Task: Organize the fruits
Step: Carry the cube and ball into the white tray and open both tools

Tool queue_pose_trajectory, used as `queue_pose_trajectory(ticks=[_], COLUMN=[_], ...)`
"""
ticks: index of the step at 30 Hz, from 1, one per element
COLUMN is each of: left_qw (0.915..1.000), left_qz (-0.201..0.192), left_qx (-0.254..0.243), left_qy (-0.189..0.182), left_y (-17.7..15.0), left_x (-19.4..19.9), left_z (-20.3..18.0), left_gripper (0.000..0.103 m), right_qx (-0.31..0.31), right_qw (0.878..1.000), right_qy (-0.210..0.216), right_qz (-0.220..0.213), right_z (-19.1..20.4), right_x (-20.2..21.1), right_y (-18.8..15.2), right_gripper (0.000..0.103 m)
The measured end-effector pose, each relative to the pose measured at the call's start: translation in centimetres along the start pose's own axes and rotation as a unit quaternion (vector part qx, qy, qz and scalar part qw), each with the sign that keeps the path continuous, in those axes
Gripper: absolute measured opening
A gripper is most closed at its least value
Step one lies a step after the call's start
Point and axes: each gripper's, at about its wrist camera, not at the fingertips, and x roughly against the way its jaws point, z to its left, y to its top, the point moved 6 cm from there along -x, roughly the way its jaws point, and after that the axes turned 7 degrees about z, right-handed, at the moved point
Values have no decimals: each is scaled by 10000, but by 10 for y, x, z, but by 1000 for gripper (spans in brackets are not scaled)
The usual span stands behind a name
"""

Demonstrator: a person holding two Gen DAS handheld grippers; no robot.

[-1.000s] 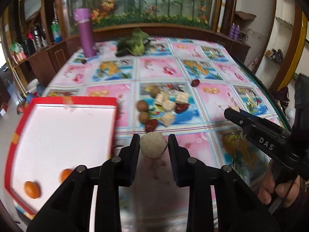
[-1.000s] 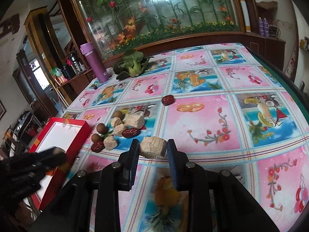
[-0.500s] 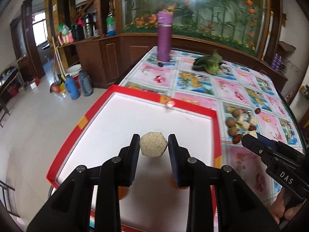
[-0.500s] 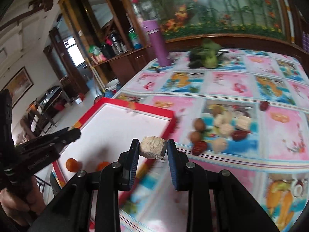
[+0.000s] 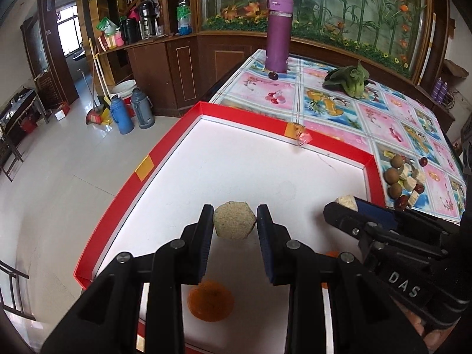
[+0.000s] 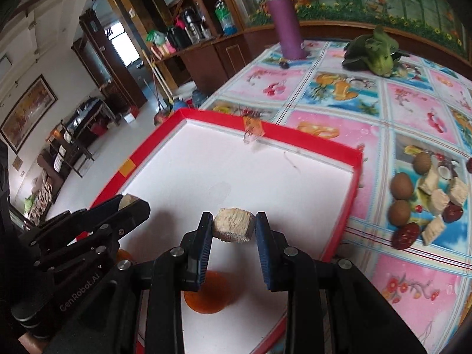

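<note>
Oranges [image 5: 211, 301] in red tray [image 5: 141, 166]: 1 clear, 2nd mostly hidden. L tongs [image 5: 234, 221] grip round beige lump [image 5: 234, 220], R tongs [image 6: 234, 225] grip pale cube [image 6: 233, 228], both over tray. 3 brown fruits [image 6: 401, 185] on counter [image 6: 339, 88].

Two beige chunks [image 5: 234, 220] [image 6: 234, 229] held above the red-rimmed tray [image 5: 165, 153].

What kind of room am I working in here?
Most likely a home dining or living room: a table with a fruit-print tablecloth, wooden cabinets holding thermos flasks along the wall, and a broom beside floor-standing flasks.
</note>
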Motion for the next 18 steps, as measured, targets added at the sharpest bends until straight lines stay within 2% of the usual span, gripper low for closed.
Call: queue_pose_trajectory(ticks=[7,15,17,18], left_qw=[9997,9985,9981,9978], left_qz=[195,539,624,659], left_qx=[-79,0,-4,6], left_qy=[85,8,8,-4], left_y=[-4,-11,-12,-13], left_x=[-8,-19,-21,-22], left_z=[0,-1,-2,-2], left_gripper=[32,32,35,40], right_qx=[-144,-246,-243,-244], right_qw=[9993,9987,9987,9986], right_qy=[25,-14,-7,-12], right_qz=[353,449,459,466], right_z=[2,2,0,0], right_x=[-10,-6,-7,-6], right_y=[-7,-11,-11,-11], right_gripper=[28,29,29,29])
